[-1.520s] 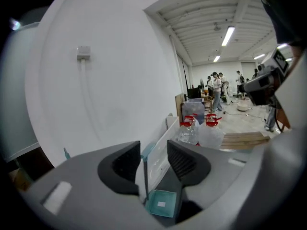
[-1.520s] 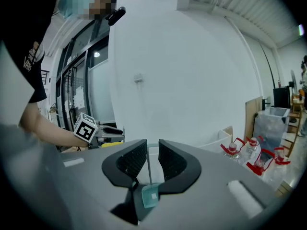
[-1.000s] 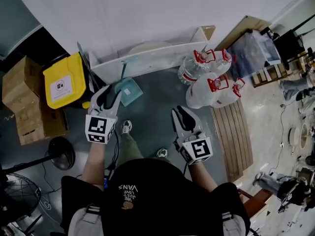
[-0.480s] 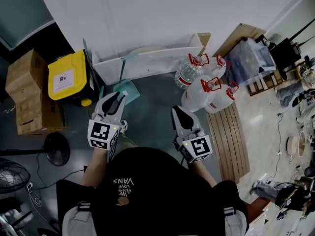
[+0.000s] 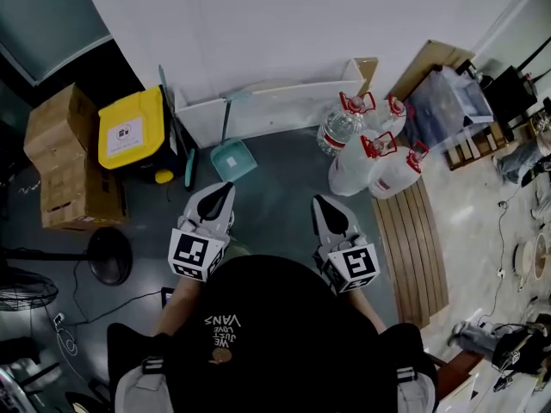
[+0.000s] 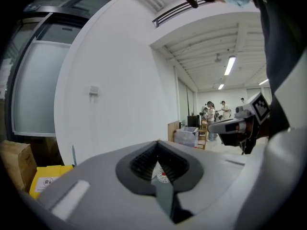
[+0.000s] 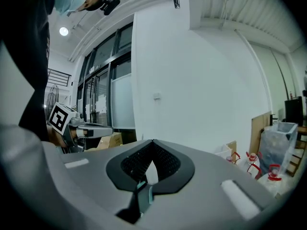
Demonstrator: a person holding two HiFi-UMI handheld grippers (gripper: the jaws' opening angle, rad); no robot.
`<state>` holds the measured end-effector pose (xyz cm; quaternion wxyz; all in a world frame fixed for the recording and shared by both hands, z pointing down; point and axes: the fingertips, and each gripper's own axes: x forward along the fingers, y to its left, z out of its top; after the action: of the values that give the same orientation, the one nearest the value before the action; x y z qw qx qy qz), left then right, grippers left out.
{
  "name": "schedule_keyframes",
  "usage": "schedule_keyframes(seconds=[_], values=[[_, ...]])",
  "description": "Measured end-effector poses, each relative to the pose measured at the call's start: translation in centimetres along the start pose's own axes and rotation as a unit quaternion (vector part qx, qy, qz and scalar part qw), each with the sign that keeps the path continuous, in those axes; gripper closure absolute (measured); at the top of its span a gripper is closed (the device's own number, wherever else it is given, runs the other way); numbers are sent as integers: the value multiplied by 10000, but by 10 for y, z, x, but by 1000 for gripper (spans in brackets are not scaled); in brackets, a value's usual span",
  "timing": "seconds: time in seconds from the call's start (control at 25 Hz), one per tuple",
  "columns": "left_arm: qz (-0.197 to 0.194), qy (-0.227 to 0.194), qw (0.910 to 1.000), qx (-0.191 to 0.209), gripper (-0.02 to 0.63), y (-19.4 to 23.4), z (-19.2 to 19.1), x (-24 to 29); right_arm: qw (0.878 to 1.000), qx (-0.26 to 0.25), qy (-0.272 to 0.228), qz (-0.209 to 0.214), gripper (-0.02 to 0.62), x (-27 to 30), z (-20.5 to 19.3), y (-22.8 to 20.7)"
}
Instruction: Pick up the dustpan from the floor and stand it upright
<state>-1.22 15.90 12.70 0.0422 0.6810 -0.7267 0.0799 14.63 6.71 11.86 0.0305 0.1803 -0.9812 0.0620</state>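
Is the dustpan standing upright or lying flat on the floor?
Upright, it appears: the dustpan stands on its pan with its handle rising against the white panel.

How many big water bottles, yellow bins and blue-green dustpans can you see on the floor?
Water bottles: 4
Yellow bin: 1
Dustpan: 1
Total: 6
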Motion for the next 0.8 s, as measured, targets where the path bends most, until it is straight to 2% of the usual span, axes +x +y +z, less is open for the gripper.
schedule_keyframes(seconds=[0.12,0.24,0.44,0.6,0.8], values=[[-49,-94,9999,37,554,-7,6,-1,10000,-18,27,-37,594,-4,-3,3],[-174,66,9998,33,554,-9,1,-3,10000,-20,-18,-66,594,-5,-2,7],[-196,-269,9994,130,554,-2,17,2,10000,-34,-51,-72,594,1,0,13],[-248,-108,9996,62,554,-3,11,0,10000,-35,-58,-67,594,3,1,16],[-215,-227,9995,50,555,-3,9,0,10000,-61,-3,-38,594,7,1,17]])
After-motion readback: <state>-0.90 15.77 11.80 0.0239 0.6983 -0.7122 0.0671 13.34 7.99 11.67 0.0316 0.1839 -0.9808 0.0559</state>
